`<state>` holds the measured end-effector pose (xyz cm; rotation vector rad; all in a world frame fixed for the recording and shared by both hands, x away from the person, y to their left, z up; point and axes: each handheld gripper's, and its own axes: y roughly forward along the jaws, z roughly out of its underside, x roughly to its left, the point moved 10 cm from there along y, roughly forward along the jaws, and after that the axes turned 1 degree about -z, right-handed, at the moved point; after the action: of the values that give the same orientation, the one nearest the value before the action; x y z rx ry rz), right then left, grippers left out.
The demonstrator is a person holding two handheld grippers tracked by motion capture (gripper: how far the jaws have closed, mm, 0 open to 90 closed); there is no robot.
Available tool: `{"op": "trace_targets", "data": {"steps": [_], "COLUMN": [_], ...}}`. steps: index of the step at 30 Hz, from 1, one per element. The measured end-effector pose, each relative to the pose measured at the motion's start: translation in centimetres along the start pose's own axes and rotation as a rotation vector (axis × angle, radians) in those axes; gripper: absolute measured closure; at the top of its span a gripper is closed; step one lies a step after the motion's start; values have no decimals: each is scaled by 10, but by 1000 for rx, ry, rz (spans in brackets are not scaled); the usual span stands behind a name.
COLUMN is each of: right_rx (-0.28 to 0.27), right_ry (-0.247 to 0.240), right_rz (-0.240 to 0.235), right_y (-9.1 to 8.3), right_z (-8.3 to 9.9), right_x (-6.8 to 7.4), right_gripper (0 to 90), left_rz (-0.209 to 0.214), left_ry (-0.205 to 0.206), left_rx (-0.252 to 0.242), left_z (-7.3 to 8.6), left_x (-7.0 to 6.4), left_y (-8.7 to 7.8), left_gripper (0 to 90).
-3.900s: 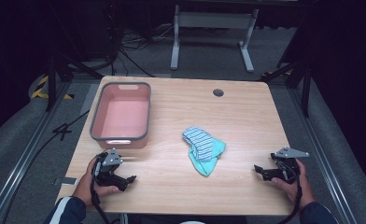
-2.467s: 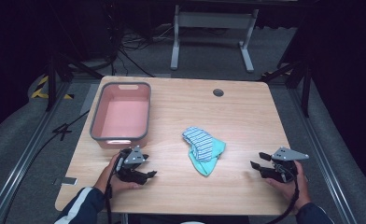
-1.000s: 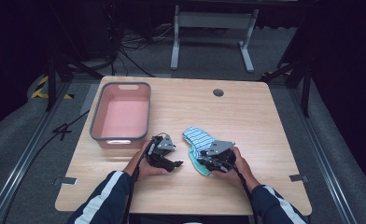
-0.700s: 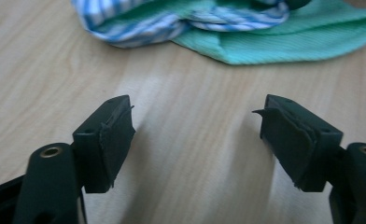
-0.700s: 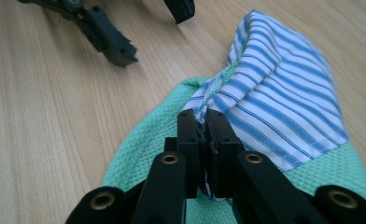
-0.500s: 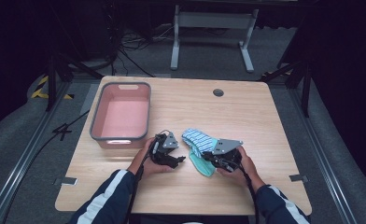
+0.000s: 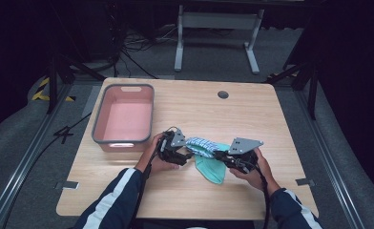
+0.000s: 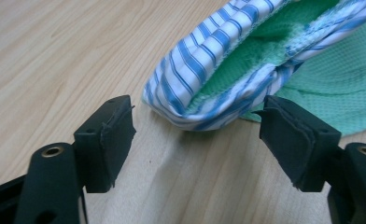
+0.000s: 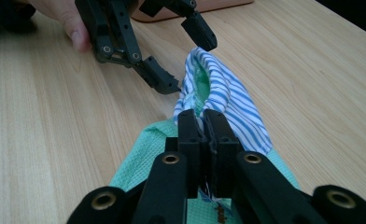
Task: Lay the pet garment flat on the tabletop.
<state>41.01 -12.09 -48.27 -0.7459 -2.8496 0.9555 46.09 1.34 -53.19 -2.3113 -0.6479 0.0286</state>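
A blue-and-white striped cloth (image 7: 202, 144), lined in green, lies bunched on a flat green cloth (image 7: 211, 168) near the front middle of the counter (image 7: 190, 105); a pink bin (image 7: 124, 119) sits well apart to its left. The right gripper (image 9: 203, 122) has its jaws closed tight on one end of the striped cloth. The left gripper (image 8: 197, 135) stands wide open with nothing held, its jaws flanking the rolled far end without touching it. The step in hand is judged to be a second grasp. To do it well, the left gripper should advance until the striped edge sits deep between the pads, close on that layer alone, and leave the green cloth beneath free.
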Motion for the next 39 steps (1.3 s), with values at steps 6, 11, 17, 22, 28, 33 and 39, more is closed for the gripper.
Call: {"op": "trace_targets", "data": {"steps": [6, 11, 17, 22, 28, 33, 39], "right_rx": [-20, -31, -47, -46, -38, -39, -41], "right_ry": [15, 30, 47, 47, 41, 30, 26], "right_rz": [19, 24, 41, 52, 38, 29, 25], "right_y": [-10, -14, -20, -22, -21, -21, -23], "right_z": [-2, -2, -3, -2, -1, -2, -1], "right_x": [-6, -11, -18, -21, -19, -15, -15], "right_gripper": [864, 864, 864, 864, 864, 864, 865], "left_rz": [0, 2, 4, 12, -31, -3, 49], "left_ry": [39, 34, 36, 53, 53, 60, 89], "left_rx": [-18, -29, -55, -52, -25, -46, -30], "left_z": [-7, -15, -19, -20, -26, -34, -36], "left_x": [0, 4, 7, 4, 7, 5, 0], "left_y": [0, 0, 0, 1, 6, 9, 15], "left_gripper": [570, 747, 896, 894, 345, 313, 539]}}
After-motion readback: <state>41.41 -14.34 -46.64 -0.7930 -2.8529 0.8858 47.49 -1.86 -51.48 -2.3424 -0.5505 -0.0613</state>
